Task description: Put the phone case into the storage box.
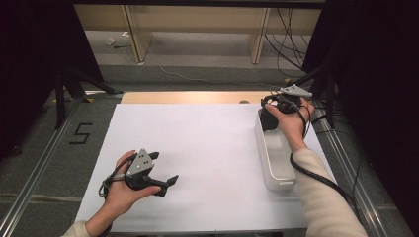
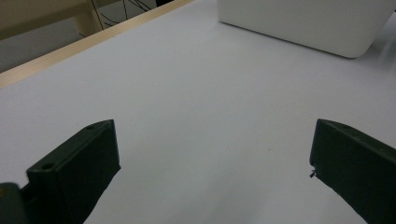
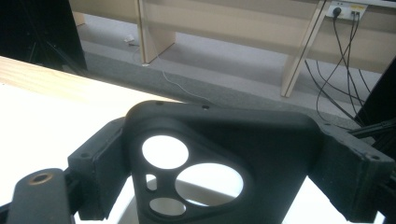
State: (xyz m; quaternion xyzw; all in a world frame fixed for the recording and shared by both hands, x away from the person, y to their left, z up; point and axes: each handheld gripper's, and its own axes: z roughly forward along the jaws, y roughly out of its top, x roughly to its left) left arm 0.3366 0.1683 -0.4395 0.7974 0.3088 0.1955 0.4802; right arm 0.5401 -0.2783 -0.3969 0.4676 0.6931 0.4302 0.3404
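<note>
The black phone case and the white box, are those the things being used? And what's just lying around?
In use:
black phone case, clamped in the right gripper
white box, right below it

Lying around:
left gripper, open, resting on the white table
cables on the floor

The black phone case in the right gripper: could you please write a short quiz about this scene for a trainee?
1. True or false: the right gripper holds a black phone case.
2. What lies under that case? A) white bin B) wooden box C) grey plate
3. How do the left gripper jaws stand?

Key
1. True.
2. A, the white bin.
3. Open, with nothing between them, above the white table sheet.
</note>
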